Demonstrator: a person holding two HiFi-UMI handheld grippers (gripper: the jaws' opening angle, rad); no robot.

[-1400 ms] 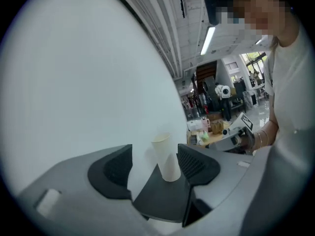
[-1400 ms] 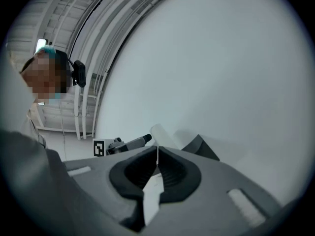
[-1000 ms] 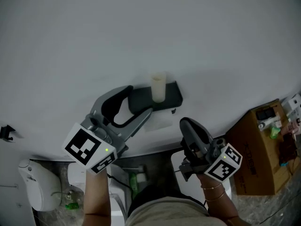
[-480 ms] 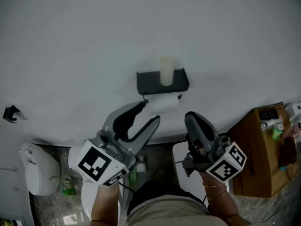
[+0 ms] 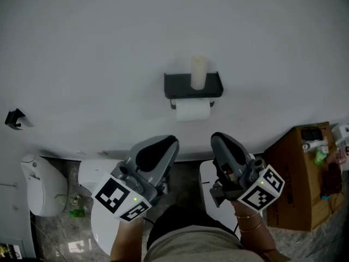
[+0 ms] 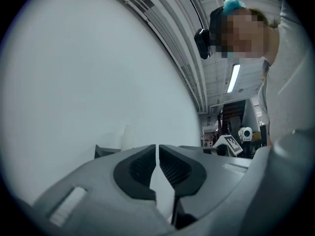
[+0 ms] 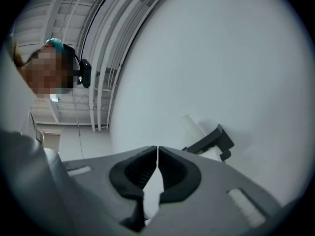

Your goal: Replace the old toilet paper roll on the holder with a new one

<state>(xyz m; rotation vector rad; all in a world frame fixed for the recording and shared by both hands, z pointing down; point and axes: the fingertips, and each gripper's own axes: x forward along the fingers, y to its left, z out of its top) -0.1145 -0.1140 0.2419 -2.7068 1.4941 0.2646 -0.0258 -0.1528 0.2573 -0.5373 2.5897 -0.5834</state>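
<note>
1. Head view: one black holder (image 5: 180, 86) is fixed to the white wall. One white toilet paper roll (image 5: 193, 112) hangs under it, and one pale tube (image 5: 198, 72) stands upright on its shelf. The two grippers sit below the roll and apart from it, the left gripper (image 5: 171, 142) beside the right gripper (image 5: 217, 140). Each carries one marker cube patterned in black and white squares. One cardboard box (image 5: 300, 173) stands at the right; its dark print is too small to read.
2. Against a second ago: the left gripper was up at the holder with its jaws spread wide. It now lies lower, beneath the roll, and its jaws have just been closing with nothing between them. The right gripper's jaws were closed then, as they are now.
3. Left gripper view: the jaws meet tip to tip and hold nothing. Beyond them the holder's dark edge (image 6: 104, 151) and the tube (image 6: 128, 137) show faintly against the wall.
4. Right gripper view: the jaws are pressed together and empty. Past them, up and to the right, are the holder (image 7: 216, 137), the tube (image 7: 193, 128) and the roll (image 7: 212, 154).
</note>
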